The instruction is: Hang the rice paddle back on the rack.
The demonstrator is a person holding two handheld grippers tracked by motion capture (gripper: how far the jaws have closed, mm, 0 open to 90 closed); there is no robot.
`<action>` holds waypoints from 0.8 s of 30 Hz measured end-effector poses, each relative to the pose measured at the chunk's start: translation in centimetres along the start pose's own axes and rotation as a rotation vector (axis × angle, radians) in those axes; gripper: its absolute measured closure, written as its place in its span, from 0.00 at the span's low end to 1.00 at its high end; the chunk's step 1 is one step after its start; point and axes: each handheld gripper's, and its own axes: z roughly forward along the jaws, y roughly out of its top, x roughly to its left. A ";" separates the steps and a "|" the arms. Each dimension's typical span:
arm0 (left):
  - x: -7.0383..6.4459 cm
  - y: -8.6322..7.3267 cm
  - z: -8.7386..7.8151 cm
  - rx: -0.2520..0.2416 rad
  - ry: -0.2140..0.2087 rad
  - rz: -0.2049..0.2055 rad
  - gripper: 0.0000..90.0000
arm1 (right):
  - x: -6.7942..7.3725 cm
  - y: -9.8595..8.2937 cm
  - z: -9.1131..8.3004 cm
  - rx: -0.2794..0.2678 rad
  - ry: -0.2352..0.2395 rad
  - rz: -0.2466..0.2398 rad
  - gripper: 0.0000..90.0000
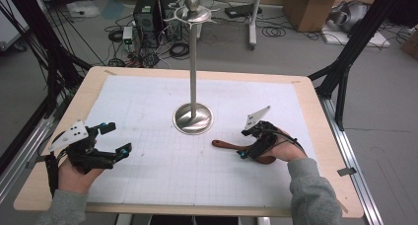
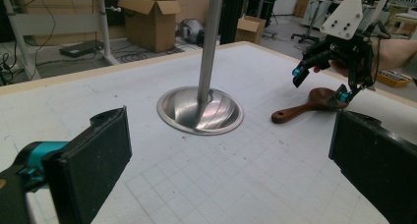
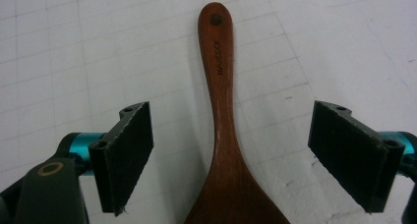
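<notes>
A brown wooden spoon (image 1: 229, 146) lies flat on the white gridded mat, handle pointing left toward the stand's base. My right gripper (image 1: 243, 143) hovers over it, open, its jaws on either side of the handle without touching it. In the right gripper view the wooden spoon (image 3: 223, 121) runs up the middle between the two black pads (image 3: 127, 153); a small hole marks the handle's end. My left gripper (image 1: 114, 137) is open at the left of the table, holding nothing. From the left gripper view the spoon (image 2: 302, 106) lies beneath the right gripper (image 2: 320, 84).
A tall metal stand (image 1: 193, 62) with a round base (image 1: 193, 119) and hooks at its top rises from the table's middle. The mat (image 1: 162, 170) covers most of the wooden table. Boxes, cables and black frame legs lie on the floor beyond.
</notes>
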 end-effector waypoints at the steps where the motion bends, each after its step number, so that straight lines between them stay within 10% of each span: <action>1: 0.0 0.0 -0.1 -0.001 0.003 -0.004 0.03 | 0.0 0.1 0.1 0.013 0.002 -0.002 0.19; 24: 0.1 -0.4 -1.1 -0.003 0.018 -0.012 0.03 | -0.1 2.2 2.1 0.224 0.035 -0.072 0.53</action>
